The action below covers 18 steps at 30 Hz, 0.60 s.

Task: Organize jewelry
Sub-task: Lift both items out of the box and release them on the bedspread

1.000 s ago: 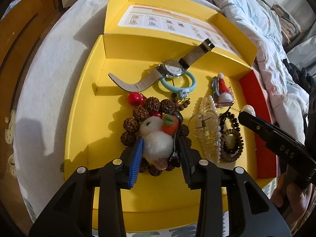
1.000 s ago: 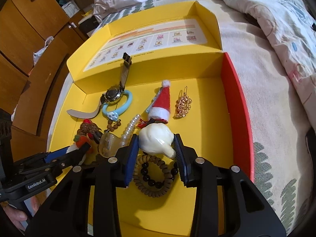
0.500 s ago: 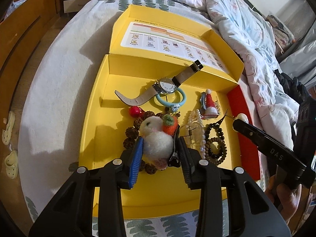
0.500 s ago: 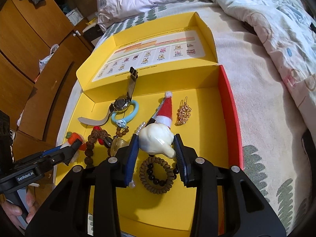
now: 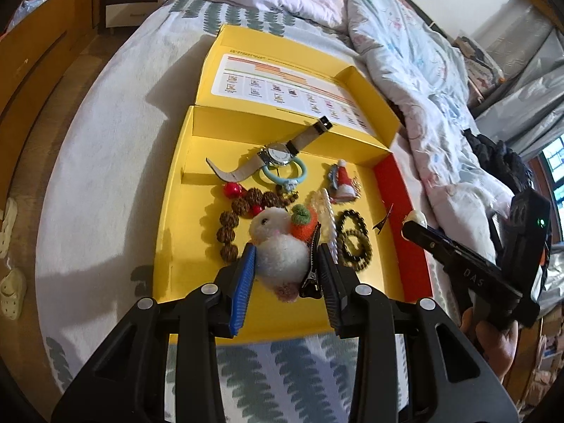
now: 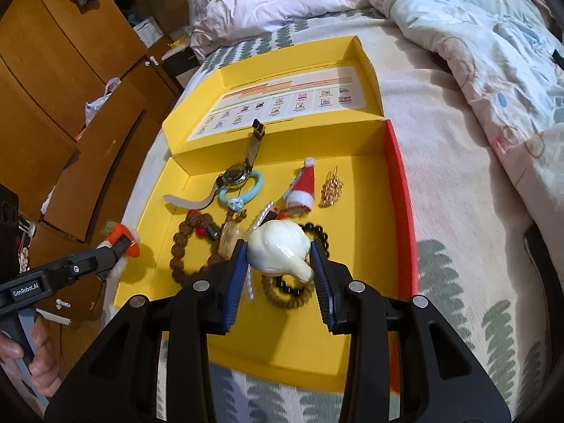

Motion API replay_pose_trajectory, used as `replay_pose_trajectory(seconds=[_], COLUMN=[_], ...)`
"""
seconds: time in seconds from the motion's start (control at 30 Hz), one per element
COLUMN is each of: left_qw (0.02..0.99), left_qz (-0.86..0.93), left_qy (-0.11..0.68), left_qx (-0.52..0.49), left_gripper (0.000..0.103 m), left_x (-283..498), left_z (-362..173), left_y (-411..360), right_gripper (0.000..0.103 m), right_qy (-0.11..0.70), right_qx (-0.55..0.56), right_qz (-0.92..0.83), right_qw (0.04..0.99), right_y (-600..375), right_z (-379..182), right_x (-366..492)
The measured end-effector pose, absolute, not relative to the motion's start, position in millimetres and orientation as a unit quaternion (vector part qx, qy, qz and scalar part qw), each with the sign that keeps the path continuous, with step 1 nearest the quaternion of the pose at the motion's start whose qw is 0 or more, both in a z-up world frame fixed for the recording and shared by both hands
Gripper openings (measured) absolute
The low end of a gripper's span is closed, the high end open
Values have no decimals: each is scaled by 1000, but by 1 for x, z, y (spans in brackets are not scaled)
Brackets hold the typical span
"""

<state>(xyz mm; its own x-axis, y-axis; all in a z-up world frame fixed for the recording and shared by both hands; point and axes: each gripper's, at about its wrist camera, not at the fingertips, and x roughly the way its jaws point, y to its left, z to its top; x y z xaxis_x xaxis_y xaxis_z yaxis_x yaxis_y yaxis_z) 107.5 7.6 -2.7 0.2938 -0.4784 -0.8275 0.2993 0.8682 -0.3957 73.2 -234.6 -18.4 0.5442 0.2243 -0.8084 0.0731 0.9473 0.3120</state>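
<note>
Both grippers have risen, left gripper (image 5: 286, 264) clamping the plush clip (image 5: 282, 250), right gripper (image 6: 277, 262) the shell (image 6: 278, 250); you're mid-sort, so find each a spot.

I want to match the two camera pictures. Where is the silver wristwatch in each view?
Left wrist view: the wristwatch lies at the far end of the yellow box, above centre, touching the blue ring.
Right wrist view: the wristwatch is left of centre, its strap leaning up the box's inner wall.
Shared landmark: the Santa hat clip, to the right of the watch in both.
</note>
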Motion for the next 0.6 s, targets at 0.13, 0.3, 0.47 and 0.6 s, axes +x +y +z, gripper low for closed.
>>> replay_pose_trajectory(seconds=[0.13,0.3,0.47,0.6], left_qw=[795,806,814,819], left_qz=[-257,-253,-241,-216], left_qy=[543,530,524,529], left_qx=[-87,-75,-62,-54], left_gripper=[36,36,36,36], left_x=[80,47,14,-7], left_z=[-3,11,6,-9], left_y=[24,40,49,53], right_gripper=[37,37,37,37], right_qy=[470,468,469,457], right_qx=[152,146,140,152], right_qz=[53,55,40,26], right_qw=[868,870,871,876], right_y=[-232,-229,-235,-248], right_z=[-5,4,6,12], right_x=[52,14,-31,-60])
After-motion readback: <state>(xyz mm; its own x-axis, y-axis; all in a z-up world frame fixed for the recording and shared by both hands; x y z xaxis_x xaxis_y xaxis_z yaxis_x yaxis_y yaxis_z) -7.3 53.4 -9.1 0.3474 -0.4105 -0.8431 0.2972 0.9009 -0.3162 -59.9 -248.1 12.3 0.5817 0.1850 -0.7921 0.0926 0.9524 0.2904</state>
